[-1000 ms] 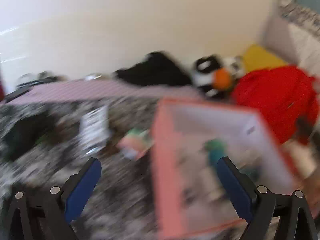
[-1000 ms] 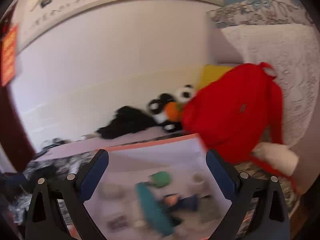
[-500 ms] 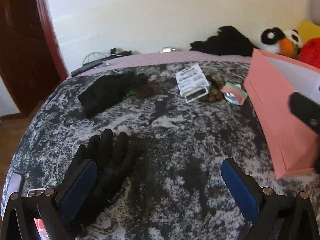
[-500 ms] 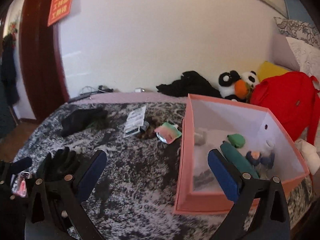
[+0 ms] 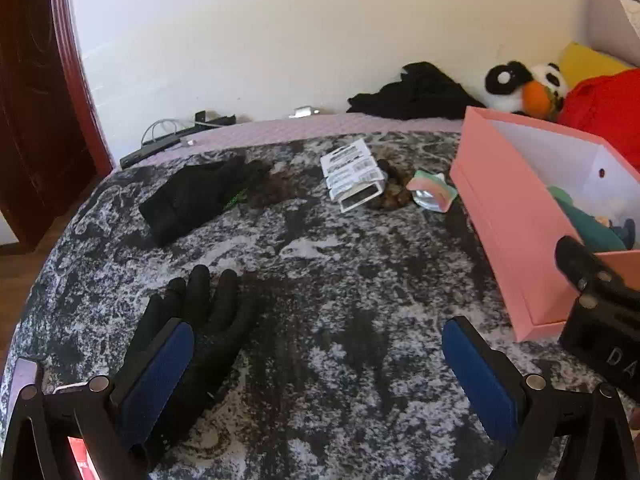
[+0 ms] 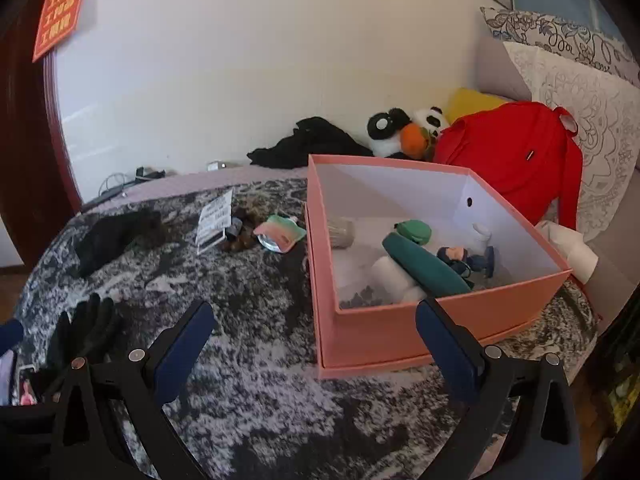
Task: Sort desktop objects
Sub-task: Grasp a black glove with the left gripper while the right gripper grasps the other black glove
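Fingers of left gripper (image 5: 318, 364) and right gripper (image 6: 314, 350) spread wide, empty. Black glove (image 5: 196, 332) lies on blanket beside left pad; pink box (image 6: 400, 332) well right. Advice: pinch glove mid-palm, low, avoiding blanket pile.

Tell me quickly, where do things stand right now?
Left tool and right tool open, empty. Pink box partly filled. Black glove nearest left tool, nothing blocking.
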